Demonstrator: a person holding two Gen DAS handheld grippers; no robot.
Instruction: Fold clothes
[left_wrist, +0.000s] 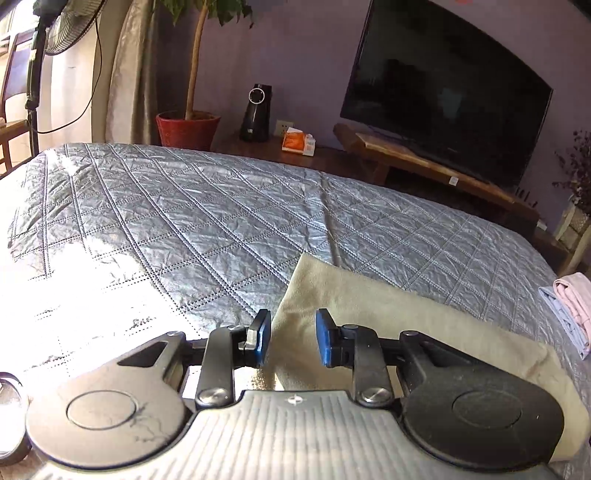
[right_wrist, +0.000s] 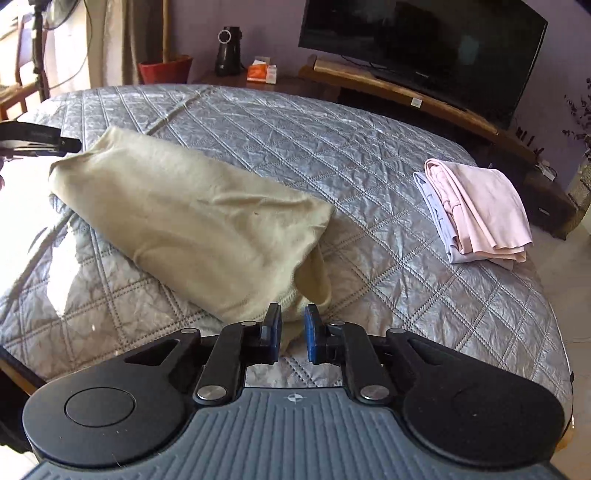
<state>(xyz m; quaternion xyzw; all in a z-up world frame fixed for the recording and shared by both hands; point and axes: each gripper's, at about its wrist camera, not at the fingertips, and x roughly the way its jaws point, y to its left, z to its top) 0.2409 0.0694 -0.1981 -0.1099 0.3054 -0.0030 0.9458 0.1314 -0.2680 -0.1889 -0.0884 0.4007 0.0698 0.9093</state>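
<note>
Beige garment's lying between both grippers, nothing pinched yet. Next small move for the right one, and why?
Probably ease the right gripper forward and down onto the near hem of the beige garment, then close. Its jaws stand slightly apart with the hem just ahead of them and no cloth between the pads. The left gripper is likewise empty, over the garment's other end. The folded pile lies clear to the side.

One beige garment (right_wrist: 192, 221), two folded garments (right_wrist: 480, 210) (stacked), one quilt (right_wrist: 295, 129), one television (right_wrist: 424, 40).

Two matching hand-held grippers

Each gripper, left gripper (left_wrist: 291, 338) and right gripper (right_wrist: 291, 332), is built with black linkage arms, silver screws, blue pads (left_wrist: 325, 341), and a ribbed grey body.
</note>
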